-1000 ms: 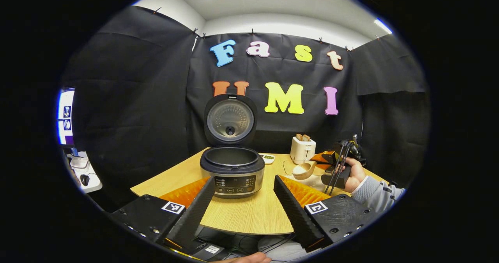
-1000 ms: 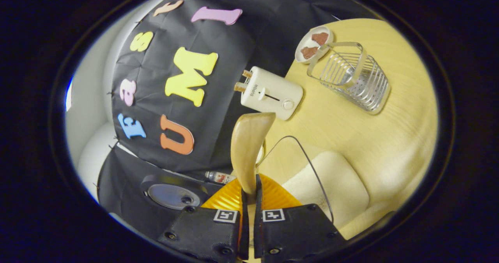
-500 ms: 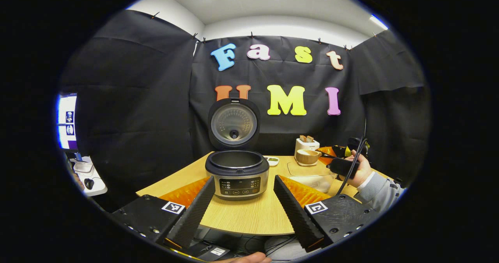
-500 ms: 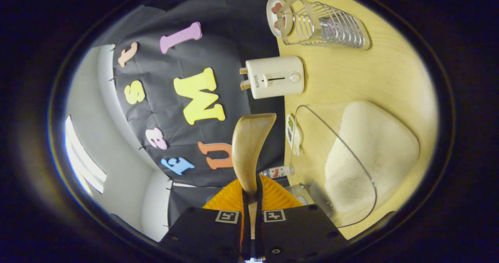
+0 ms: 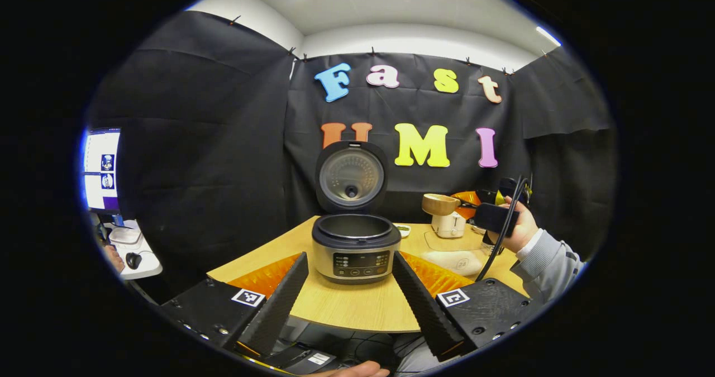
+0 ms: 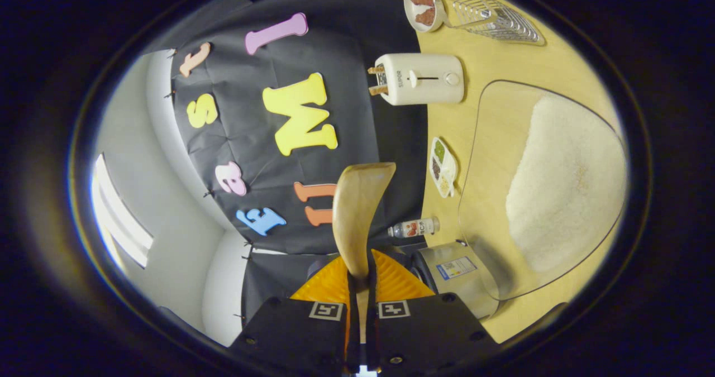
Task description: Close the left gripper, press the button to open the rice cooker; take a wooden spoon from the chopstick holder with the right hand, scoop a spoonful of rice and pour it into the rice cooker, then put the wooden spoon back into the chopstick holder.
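Right gripper (image 6: 362, 287) clamped on spoon (image 6: 357, 209) handle, bowl raised right of centre in left gripper view, above rice tub (image 6: 558, 187). Left gripper (image 5: 349, 276) spread wide, idle. Cooker (image 5: 356, 246) centre frame, lid up: button done. Pouring, returning spoon to holder (image 6: 491, 14) left.
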A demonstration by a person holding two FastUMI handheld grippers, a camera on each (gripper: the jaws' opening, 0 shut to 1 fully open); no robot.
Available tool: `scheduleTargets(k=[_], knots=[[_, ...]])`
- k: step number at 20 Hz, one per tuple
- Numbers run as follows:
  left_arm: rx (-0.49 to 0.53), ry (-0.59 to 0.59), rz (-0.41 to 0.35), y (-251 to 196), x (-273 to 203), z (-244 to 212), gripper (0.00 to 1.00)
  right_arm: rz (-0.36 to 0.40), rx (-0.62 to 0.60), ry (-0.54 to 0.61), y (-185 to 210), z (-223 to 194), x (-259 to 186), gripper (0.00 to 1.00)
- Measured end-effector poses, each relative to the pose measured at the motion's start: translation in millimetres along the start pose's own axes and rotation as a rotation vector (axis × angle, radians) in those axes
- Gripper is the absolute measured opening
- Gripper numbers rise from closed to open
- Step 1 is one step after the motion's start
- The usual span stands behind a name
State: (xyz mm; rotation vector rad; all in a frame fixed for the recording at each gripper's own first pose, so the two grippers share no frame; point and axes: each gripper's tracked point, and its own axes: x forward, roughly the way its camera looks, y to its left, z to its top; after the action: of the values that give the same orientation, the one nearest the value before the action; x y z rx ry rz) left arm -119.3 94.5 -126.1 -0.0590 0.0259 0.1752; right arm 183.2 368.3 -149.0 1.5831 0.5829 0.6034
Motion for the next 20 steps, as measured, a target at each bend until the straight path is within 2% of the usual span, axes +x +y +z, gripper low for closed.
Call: scheduleTargets(k=[4,9,12,15,17,20], knots=[[0.013,0.003,0.003,15.3,-8.2,-0.7,0.96,-0.087,-0.078,0.041,-4.8,-34.5,35.2,0.1],[0.049,0.006,0.036,39.2,-17.4,-2.2,0.96,-0.18,-0.342,0.085,3.6,-74.4,75.1,0.09],[0.046,0.0,0.048,48.6,-19.4,-0.2,0.97,-0.185,-0.458,0.142,13.0,-100.7,96.2,0.09],[0.021,-0.001,0.053,54.9,-26.0,1.9,0.96,-0.2,-0.618,0.096,18.6,-100.6,112.6,0.1],[0.004,-0.006,0.049,56.9,-30.7,5.3,0.96,-0.205,-0.736,0.106,17.7,-106.0,122.4,0.09],[-0.006,-0.02,0.032,57.2,-36.4,10.0,0.96,-0.174,-0.904,0.093,25.9,-105.3,125.9,0.1]])
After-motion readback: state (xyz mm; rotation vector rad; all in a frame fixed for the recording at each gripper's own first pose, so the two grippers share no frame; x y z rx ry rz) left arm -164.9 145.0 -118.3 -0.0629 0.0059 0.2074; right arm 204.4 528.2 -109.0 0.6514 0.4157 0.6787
